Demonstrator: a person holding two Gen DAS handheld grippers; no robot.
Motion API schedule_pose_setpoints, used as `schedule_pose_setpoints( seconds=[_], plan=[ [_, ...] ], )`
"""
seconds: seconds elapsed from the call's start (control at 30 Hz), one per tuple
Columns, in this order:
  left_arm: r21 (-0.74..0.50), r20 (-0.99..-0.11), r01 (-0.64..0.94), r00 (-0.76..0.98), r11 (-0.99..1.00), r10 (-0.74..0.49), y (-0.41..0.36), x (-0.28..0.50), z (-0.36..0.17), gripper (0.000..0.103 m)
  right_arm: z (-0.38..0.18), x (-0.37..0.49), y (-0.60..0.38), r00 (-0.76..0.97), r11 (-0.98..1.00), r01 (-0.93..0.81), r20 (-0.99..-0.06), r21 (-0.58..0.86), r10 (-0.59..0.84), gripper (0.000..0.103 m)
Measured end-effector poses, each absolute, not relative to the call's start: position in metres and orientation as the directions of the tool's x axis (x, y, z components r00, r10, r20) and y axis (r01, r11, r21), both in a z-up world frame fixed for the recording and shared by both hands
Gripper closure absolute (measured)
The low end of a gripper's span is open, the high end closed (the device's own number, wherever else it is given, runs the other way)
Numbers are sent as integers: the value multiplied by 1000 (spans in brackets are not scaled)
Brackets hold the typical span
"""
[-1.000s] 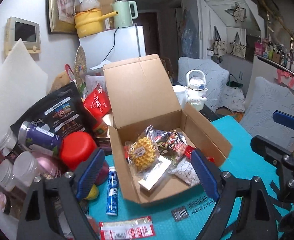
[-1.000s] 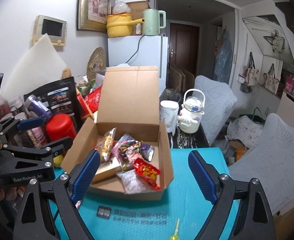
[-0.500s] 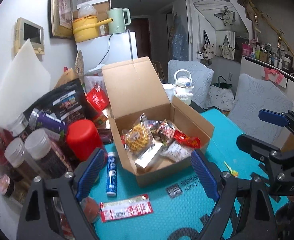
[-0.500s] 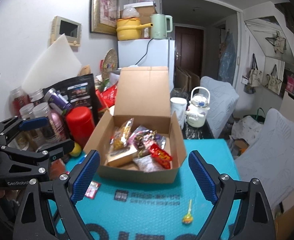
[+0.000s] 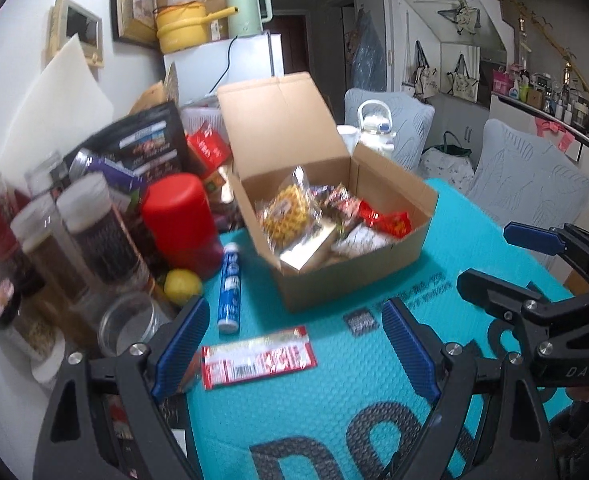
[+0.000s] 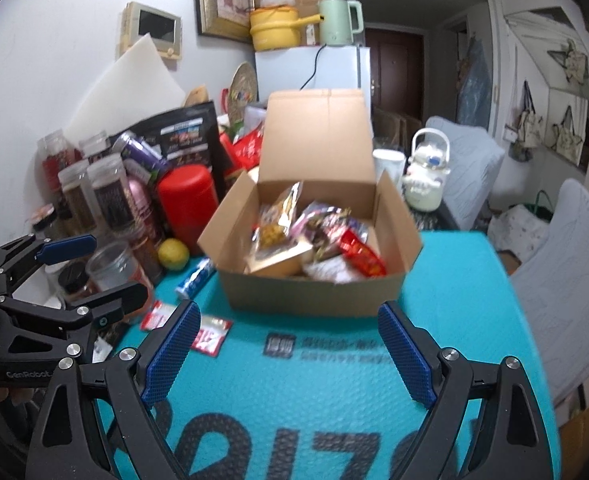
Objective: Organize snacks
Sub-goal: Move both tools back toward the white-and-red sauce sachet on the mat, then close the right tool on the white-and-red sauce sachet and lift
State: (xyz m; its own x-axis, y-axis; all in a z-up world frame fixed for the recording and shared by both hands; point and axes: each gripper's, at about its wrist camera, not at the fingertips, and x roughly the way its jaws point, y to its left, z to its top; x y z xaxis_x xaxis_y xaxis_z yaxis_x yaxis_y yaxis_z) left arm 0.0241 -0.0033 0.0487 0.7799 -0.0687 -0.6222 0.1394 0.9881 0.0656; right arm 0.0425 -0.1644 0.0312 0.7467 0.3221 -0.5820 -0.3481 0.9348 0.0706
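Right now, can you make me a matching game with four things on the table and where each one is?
Things:
1. waffle packet
2. blue tube
3. red flat wrapper
4. lemon

Places:
A. lying flat on the teal mat in front of the left gripper
B. beside the red canister, at its base
C. inside the open cardboard box
D. lying on the mat between the lemon and the box

Pairs: 1-C, 2-D, 3-A, 4-B

Teal mat (image 5: pixel 374 392), cardboard box (image 5: pixel 354 276), blue tube (image 5: pixel 230 284), red wrapper (image 5: pixel 258 358)
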Motion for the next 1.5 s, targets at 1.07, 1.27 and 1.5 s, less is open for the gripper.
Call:
schedule_pose_setpoints(
  seconds=[1.07, 1.27, 1.5],
  plan=[
    [57, -795, -274, 569, 960, 209, 104, 25, -61, 14, -81, 121, -14, 400, 624, -782, -764, 4, 507, 10],
    [10, -805, -304, 563, 953, 188, 115, 31, -67, 14, -103, 136, 21, 306, 490, -871, -811, -28, 498, 10],
    [10, -813, -301, 552, 953, 183, 116, 42, -72, 14, -122, 139, 40, 235, 403, -915, -853, -31, 467, 10]
  ],
)
